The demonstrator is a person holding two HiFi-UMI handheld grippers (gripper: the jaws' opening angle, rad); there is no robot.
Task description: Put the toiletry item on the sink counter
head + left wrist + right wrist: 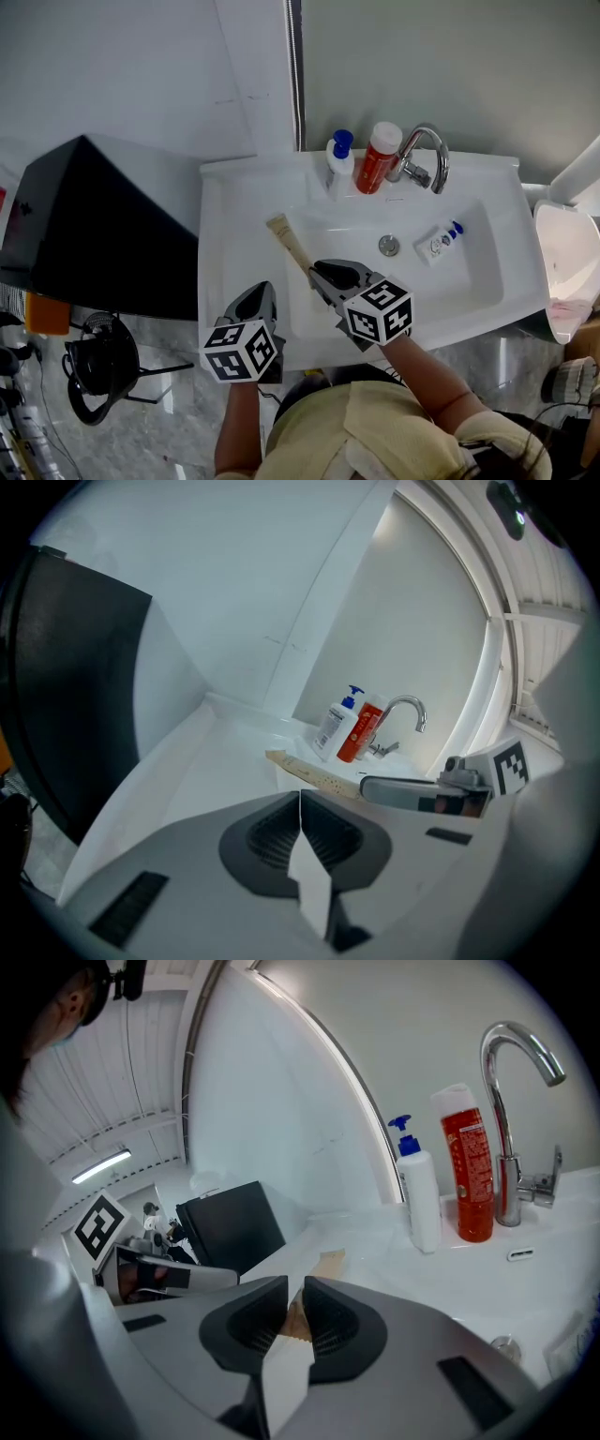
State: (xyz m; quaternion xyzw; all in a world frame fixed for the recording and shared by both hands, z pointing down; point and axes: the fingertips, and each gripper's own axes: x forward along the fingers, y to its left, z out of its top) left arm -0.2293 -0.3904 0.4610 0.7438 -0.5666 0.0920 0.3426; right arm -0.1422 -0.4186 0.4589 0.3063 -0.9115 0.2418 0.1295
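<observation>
**Placement step: item in right gripper, not yet set down**

L→R:
- Black cabinet [94,225] stands far left, off the sink. Not part of the job.
- Sink counter [230,216]: the flat strip left of the basin [347,230] is bare, so it looks like the obvious drop zone.
- Left gripper [262,291]: jaws pressed together with nothing between them. It hovers over the counter's front-left edge, idle.
- Toiletry item [286,239]: a long flat tan pack. One end is in the right gripper, the other points toward the back-left, over the basin's left rim. Can't tell whether the far end touches the porcelain.
- Right gripper [323,274]: jaws closed on the near end of the item. The narrow gap between them is filled by the tan pack.
- Back ledge, near the faucet [429,155]: white pump bottle [339,161] and red bottle [377,159], both upright and side by side.
- A small tube [439,241] lies in the basin, right of the drain.

Step, as I read it: transport is nearly done and placement is pending.

Next move needs:
- Shift the pack left so its whole length sits over the flat strip, not the rim.
- Lower it flat, then open the jaws.
- Risk: if it's released half over the rim, it probably slides into the basin.

Counts:
- 2 grippers
- 1 tan item
- 2 upright bottles
- 1 tube
- 1 faucet
</observation>
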